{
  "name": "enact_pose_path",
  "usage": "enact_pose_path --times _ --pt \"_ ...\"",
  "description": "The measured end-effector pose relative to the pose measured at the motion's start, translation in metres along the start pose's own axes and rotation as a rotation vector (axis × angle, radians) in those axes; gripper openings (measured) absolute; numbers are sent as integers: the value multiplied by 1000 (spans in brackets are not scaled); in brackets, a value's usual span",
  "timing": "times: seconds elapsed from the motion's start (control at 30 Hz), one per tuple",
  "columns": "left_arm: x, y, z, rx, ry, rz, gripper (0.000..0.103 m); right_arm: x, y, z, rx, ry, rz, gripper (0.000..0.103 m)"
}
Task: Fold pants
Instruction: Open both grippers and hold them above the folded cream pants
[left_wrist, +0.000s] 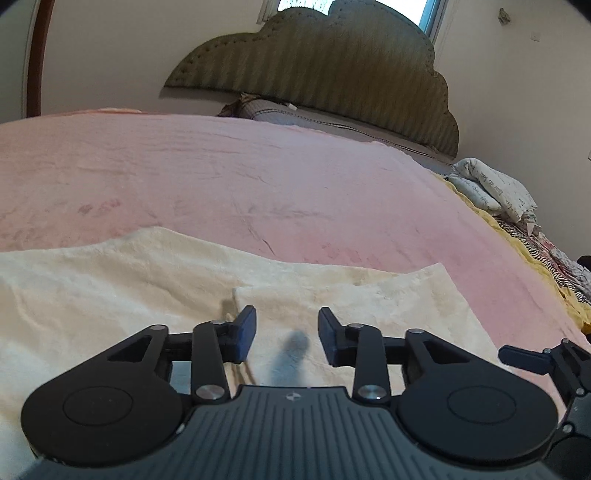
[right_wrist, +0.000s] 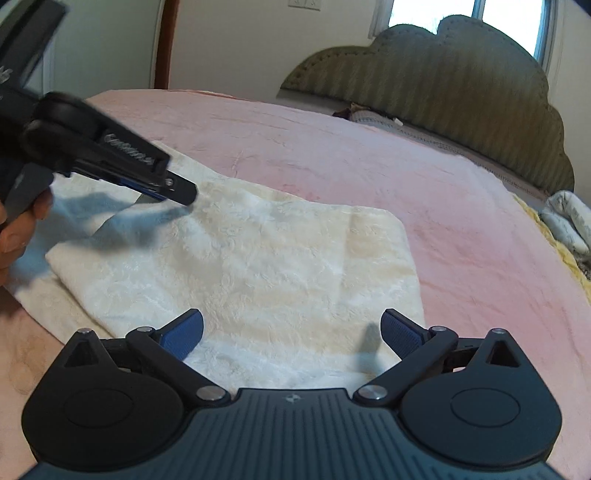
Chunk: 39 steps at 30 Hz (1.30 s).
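Observation:
Cream fleece pants (left_wrist: 147, 280) lie folded flat on a pink blanket, with an upper layer folded over the right part (right_wrist: 258, 266). My left gripper (left_wrist: 287, 332) is open and empty, hovering just above the pants; it also shows in the right wrist view (right_wrist: 181, 192) at the left, held by a hand. My right gripper (right_wrist: 291, 332) is wide open and empty above the near edge of the folded layer; part of it shows at the right edge of the left wrist view (left_wrist: 532, 358).
The pink blanket (left_wrist: 258, 177) covers the bed. A padded headboard (left_wrist: 332, 74) stands at the back under a window. A pile of printed and striped cloth (left_wrist: 495, 192) lies at the bed's right side.

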<state>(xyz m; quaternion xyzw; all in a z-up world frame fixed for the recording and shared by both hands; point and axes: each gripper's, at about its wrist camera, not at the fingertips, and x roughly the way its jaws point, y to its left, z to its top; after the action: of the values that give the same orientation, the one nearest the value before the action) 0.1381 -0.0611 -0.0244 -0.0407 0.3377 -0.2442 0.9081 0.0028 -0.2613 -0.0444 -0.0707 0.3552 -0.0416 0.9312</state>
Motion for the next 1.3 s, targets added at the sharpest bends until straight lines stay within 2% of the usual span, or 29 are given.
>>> enact_pose_path --times 0.07,0.1,0.17,0.2,0.4,0.5,0.63,0.77,1.1,1.3 --pt "-14 5 1 11 -36 66 69 -12 -2 4 22 -52 12 103" --pt "-20 8 0 20 -55 97 73 -18 -2 5 27 -88 17 103" --pt "-31 15 0 41 -83 156 75 -26 1 8 41 -143 19 103" --pt "-35 19 0 46 -86 181 76 -26 3 10 42 -143 30 103" --pt "-53 50 -5 12 -71 287 79 0 28 5 2 -42 78 103" --pt "-60 63 -10 -3 -69 329 79 6 34 0 26 -50 53 103" --pt "-67 75 -15 -22 -65 356 82 10 28 -5 92 -45 66 103" --pt "-67 78 -22 -24 -54 374 86 10 29 -10 98 -71 61 103" --pt "-54 76 -45 15 -55 432 103 12 21 -12 145 -65 97 103" --pt "-54 77 -45 14 -47 438 103 13 20 -11 155 -66 103 103"
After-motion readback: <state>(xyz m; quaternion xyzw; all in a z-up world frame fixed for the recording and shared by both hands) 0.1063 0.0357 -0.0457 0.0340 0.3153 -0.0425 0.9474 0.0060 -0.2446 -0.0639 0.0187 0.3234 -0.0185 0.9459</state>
